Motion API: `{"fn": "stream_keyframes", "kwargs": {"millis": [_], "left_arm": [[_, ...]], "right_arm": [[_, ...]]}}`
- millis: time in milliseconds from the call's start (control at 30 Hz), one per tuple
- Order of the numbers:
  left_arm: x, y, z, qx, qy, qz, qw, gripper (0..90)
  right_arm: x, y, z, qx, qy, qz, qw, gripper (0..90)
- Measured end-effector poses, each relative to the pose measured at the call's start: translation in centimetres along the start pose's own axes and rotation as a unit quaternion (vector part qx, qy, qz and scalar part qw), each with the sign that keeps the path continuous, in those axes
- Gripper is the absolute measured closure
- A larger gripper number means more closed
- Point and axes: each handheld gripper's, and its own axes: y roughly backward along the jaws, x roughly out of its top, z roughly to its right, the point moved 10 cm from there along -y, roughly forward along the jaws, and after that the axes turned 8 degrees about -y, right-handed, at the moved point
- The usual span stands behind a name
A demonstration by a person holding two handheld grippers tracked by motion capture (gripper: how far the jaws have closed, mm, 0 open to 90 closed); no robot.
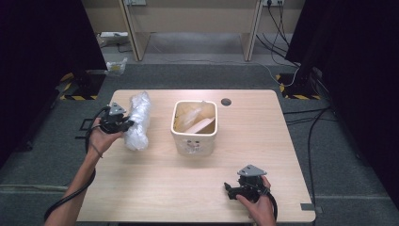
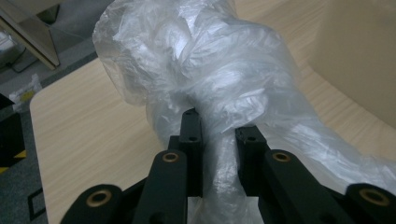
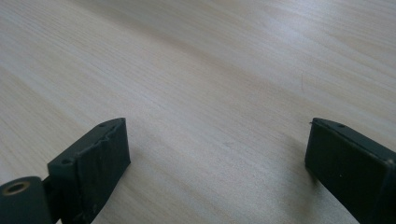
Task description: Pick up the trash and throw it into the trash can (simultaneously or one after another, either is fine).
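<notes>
Two grippers work your worktop (image 1: 155, 188) from above: your left gripper (image 1: 126, 124) pinches a crumpled plastic bag (image 1: 137, 121) at the left side, just beside the white bin (image 1: 195, 142) holding cardboard scraps, while your right gripper (image 1: 229, 188) rests low near the front edge, well apart from both.

Left gripper view: your jaws are pressed together on a twisted neck of the plastic bag (image 2: 219, 88), its bulk billowing above. It looks light, soft and slippery, so hold that gathered neck, not the loose film.

Right gripper view: your jaws stand spread wide over bare wood (image 3: 210, 93), gripping nothing.
</notes>
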Motion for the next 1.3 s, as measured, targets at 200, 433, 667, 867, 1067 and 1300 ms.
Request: {"fn": "stream_keyframes", "kwargs": {"millis": [200, 433, 667, 867, 1067, 1300], "left_arm": [[1.9, 1.6, 0.4, -0.010, -0.019, 0.017, 0.9996, 76.7], [3.6, 3.0, 1.2, -0.022, -0.037, 0.029, 0.9987, 76.7], [5.3, 4.1, 1.7, -0.027, -0.053, 0.039, 0.9975, 76.6], [6.6, 4.6, 2.2, -0.031, -0.063, 0.047, 0.9964, 76.6], [7.8, 4.8, 3.2, -0.040, -0.077, 0.052, 0.9949, 76.6], [9.7, 5.2, 4.3, -0.046, -0.093, 0.062, 0.9926, 76.6]], "right_arm": [[0.0, 0.0, 0.0, 0.000, 0.000, 0.000, 1.0000, 6.6], [0.0, 0.0, 0.0, 0.000, -0.001, 0.000, 1.0000, 6.6], [0.0, 0.0, 0.0, 0.000, -0.001, 0.000, 1.0000, 6.5], [0.0, 0.0, 0.0, 0.000, -0.001, 0.000, 1.0000, 6.5], [0.0, 0.0, 0.0, 0.000, 0.000, 0.001, 1.0000, 6.5], [0.0, 0.0, 0.0, 0.000, 0.000, 0.001, 1.0000, 6.5]]}}
